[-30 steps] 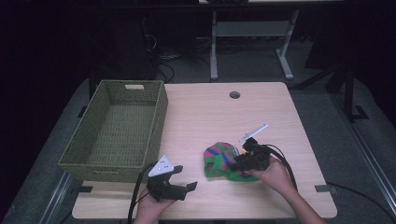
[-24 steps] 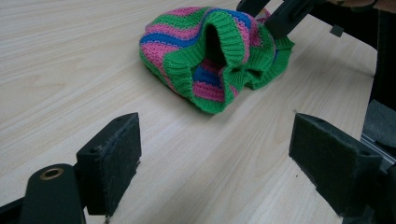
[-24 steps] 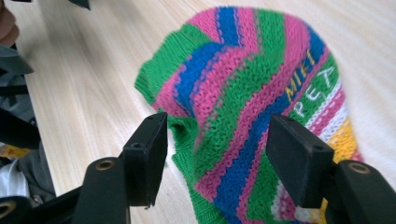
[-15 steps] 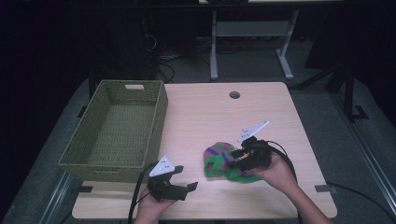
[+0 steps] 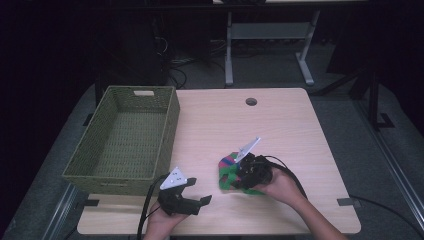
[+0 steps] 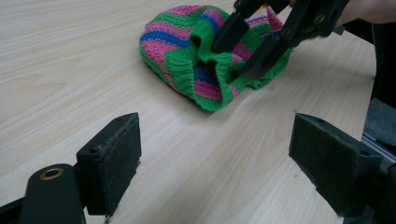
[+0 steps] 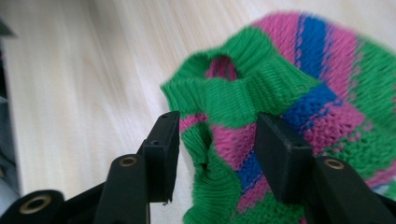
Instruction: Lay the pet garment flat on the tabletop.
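Note:
A striped knitted piece (image 5: 226, 170) in green, pink and blue lies crumpled on the wooden table (image 5: 285, 125), near its front edge. My right gripper (image 5: 239, 175) points left into it. Its jaws have just been closing, and in the right gripper view they (image 7: 217, 154) stand on either side of the green ribbed cuff (image 7: 233, 100), pads against the bunched fabric. From the left gripper view the same grip (image 6: 231, 58) is seen on the knitted piece (image 6: 173, 42). My left gripper (image 5: 200, 191) rests low at the front left, open, with bare table between its pads (image 6: 116, 154).
A green woven basket (image 5: 80, 172) stands at the table's left side, with nothing seen inside it. A round cable hole (image 5: 251, 101) sits near the far edge. Beyond the table are a dark floor, cables and a metal stand.
My right gripper has shifted a little to the left into the knitted piece, and the fabric is now more bunched. The left gripper has stayed where it was.

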Demonstrator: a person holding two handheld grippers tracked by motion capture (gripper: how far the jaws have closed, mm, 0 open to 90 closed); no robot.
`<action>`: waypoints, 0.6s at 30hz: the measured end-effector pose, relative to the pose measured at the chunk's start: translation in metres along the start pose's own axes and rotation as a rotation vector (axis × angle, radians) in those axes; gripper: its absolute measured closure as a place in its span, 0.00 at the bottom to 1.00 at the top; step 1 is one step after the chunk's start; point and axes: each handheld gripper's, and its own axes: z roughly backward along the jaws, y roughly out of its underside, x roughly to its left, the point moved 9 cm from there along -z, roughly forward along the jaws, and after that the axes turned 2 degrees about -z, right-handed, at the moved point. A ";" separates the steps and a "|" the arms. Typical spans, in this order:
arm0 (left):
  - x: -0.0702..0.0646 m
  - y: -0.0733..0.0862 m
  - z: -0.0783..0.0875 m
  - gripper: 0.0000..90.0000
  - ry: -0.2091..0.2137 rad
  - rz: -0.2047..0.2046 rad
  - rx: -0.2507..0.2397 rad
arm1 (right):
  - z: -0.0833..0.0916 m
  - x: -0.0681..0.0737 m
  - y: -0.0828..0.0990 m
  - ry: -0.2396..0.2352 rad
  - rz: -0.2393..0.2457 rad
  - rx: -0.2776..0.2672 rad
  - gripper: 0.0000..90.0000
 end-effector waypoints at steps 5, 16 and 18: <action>0.000 0.000 0.000 0.18 -0.001 0.001 0.001 | -0.011 -0.002 0.006 0.013 -0.013 -0.023 0.62; 0.002 0.001 -0.002 0.18 -0.004 -0.002 0.009 | -0.011 -0.007 0.008 0.054 -0.014 -0.047 0.83; 0.004 0.002 -0.002 0.18 -0.007 0.005 0.011 | -0.010 -0.008 0.007 0.054 -0.015 -0.046 0.85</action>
